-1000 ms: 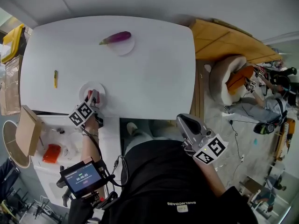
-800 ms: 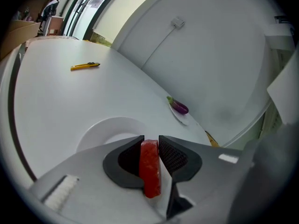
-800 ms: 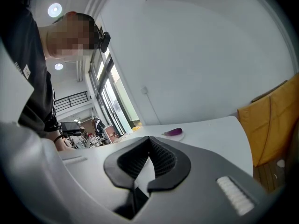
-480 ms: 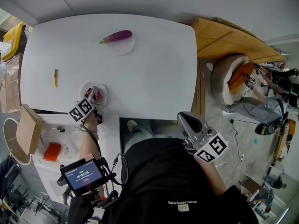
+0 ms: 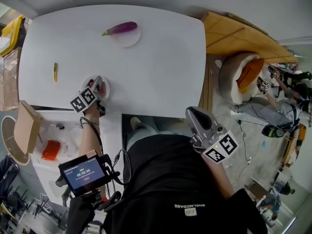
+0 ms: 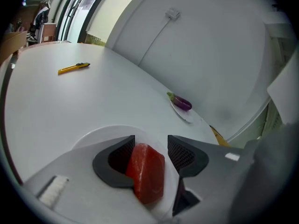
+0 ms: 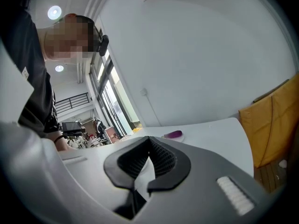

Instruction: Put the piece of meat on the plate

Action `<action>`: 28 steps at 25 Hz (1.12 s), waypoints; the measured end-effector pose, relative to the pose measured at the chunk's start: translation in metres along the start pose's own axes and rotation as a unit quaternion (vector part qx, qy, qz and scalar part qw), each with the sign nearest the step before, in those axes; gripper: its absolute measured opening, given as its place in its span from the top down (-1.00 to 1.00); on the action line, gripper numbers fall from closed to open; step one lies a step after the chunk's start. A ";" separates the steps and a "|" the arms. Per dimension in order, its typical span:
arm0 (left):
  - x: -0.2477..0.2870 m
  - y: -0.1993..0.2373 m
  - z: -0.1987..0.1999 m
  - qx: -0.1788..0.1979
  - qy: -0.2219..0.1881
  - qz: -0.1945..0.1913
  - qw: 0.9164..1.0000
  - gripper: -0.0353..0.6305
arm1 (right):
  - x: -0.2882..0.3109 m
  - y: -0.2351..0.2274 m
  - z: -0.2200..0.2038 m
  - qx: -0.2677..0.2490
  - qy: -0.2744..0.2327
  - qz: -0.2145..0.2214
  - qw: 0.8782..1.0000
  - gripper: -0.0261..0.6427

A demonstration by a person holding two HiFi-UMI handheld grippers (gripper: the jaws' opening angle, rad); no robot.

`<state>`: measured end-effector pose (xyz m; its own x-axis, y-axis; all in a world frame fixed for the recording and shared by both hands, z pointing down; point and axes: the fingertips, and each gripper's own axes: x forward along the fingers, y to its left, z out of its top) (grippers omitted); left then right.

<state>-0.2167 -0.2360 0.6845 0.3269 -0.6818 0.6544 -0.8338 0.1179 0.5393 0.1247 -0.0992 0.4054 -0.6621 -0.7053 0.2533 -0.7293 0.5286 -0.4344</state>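
A red piece of meat [image 6: 147, 171] lies on a small white plate [image 6: 100, 134] near the white table's front left edge. My left gripper [image 6: 151, 143] straddles it and its jaws are opening. The meat leans by the left pad, and a gap shows at the right pad. In the head view the left gripper [image 5: 99, 87] is over the plate [image 5: 108, 88], with a sliver of the meat [image 5: 102, 88] showing. My right gripper [image 5: 193, 115] is off the table beside the person's body. In its own view the right gripper [image 7: 149, 141] has its tips together with nothing held.
A purple eggplant [image 5: 120, 29] rests on a second white plate [image 5: 131, 37] at the table's far side. A yellow pen-like tool [image 5: 55, 71] lies at the left. A wooden board [image 5: 239, 38] stands right of the table. A small screen [image 5: 82, 172] hangs at the person's left.
The left gripper's jaws have spread apart over the plate, letting go of the meat. Both hands have stayed almost in place.
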 end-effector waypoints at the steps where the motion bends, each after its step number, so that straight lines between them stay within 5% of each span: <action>1: 0.000 -0.001 0.000 0.002 -0.001 0.002 1.000 0.18 | -0.001 -0.001 0.000 0.001 -0.001 -0.001 1.000 0.91; 11: 0.005 -0.001 0.000 0.020 -0.006 -0.005 1.000 0.03 | 0.004 -0.003 -0.007 0.014 -0.001 0.003 1.000 0.91; 19: 0.006 -0.010 -0.009 0.093 0.014 -0.003 0.996 -0.41 | 0.005 0.002 -0.011 0.011 -0.001 0.009 1.000 0.91; 28: -0.005 -0.002 0.013 0.148 -0.012 0.021 0.989 -0.54 | 0.005 0.004 -0.022 0.014 0.000 0.016 1.000 0.91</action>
<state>-0.2221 -0.2418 0.6729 0.2810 -0.6976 0.6591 -0.9413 -0.0665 0.3309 0.1148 -0.0909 0.4238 -0.6847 -0.6882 0.2399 -0.7032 0.5374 -0.4655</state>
